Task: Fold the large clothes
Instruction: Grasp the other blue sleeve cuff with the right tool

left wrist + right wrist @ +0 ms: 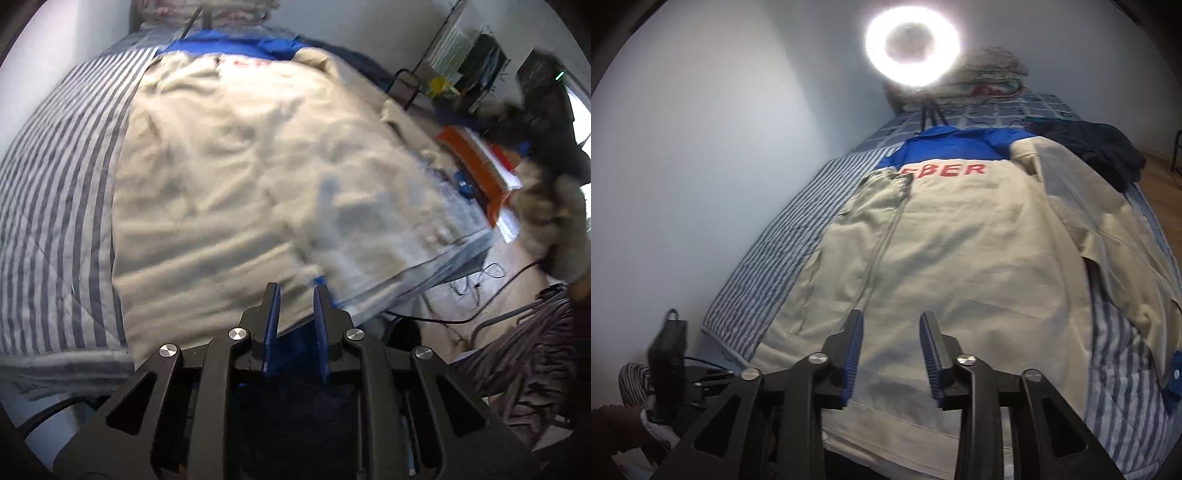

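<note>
A large beige jacket (960,251) with a blue yoke and red letters lies back up on a striped bed (783,251). Its left side and right sleeve are folded inward over the back. It also shows in the left wrist view (240,177), blurred. My left gripper (296,291) is open and empty, over the jacket's near hem. My right gripper (891,317) is open and empty, just above the hem near the middle. The other gripper and gloved hand (546,214) blur at the right of the left wrist view.
A dark garment (1097,147) lies at the bed's far right. Folded bedding (990,74) and a ring light (911,46) stand at the head of the bed. A white wall (701,147) runs along the left. Cables (480,280) lie on the floor at right.
</note>
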